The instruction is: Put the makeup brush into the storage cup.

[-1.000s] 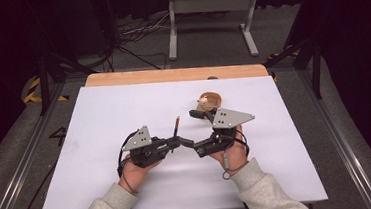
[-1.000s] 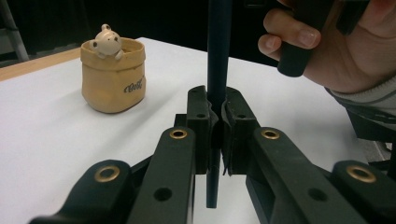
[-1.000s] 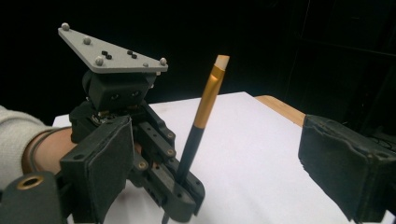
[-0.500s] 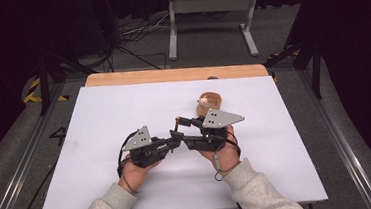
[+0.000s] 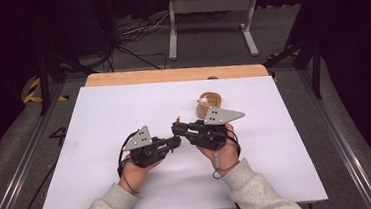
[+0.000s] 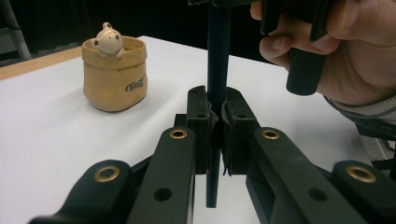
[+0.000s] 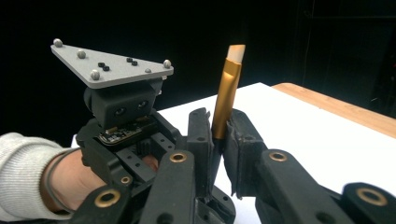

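Dark room, grey floor [image 5: 279, 42], white metal stand [image 5: 210, 17] behind table [image 5: 99, 121]

Place looked like lab or recording studio, not home. Wooden-edged table [image 5: 171, 75] under plain white sheet [image 5: 101, 141] stood in dark room with black surroundings. Grey carpeted floor [image 5: 218, 36] beyond table carried loose black cables [image 5: 133, 36] and white metal stand frame [image 5: 211, 12]. Yellow-black hazard tape [image 5: 34, 91] marked floor at left. Metal rails [image 5: 22, 162] ran along both table sides.
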### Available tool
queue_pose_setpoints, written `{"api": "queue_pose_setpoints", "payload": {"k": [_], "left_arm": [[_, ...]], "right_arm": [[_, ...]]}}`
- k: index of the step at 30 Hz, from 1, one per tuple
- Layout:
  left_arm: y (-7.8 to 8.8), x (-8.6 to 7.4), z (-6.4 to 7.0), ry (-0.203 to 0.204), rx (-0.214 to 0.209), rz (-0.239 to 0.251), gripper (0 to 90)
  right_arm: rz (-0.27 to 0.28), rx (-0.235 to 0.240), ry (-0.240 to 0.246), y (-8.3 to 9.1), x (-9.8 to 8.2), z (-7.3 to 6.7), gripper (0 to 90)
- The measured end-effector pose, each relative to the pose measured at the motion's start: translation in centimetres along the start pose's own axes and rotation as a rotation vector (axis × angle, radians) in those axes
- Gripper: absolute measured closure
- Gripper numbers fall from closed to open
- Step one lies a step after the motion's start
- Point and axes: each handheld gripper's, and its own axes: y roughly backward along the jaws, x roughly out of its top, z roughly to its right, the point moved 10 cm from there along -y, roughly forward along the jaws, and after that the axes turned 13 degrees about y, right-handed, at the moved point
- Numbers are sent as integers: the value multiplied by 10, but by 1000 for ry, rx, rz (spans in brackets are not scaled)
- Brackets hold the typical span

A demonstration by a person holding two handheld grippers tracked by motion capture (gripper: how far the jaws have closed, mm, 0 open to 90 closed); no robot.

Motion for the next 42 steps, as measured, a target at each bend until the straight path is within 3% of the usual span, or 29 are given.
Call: {"api": "queue_pose_setpoints", "payload": {"k": [9,15,19,21,26,34,42], "left_arm": [[0,1,-1,5,12,-2,818],[1,6,-4,35,37,13,344],[7,8,-8,23,62,18,185],[12,8,-9,41,72,19,156],[29,7,-11,23,99,18,137],[56,-6,-19,42,145,11,96],[67,-8,-21,53,159,24,44]], "right_arm": [[-1,21,-29,-1,1,-2,834],[6,14,-25,3,5,1,834],[6,3,-13,6,9,5,834],[6,-1,-9,7,10,6,833],[8,-20,14,12,17,15,832],[16,-55,28,20,27,32,831],[12,-105,45,25,33,55,830]]}}
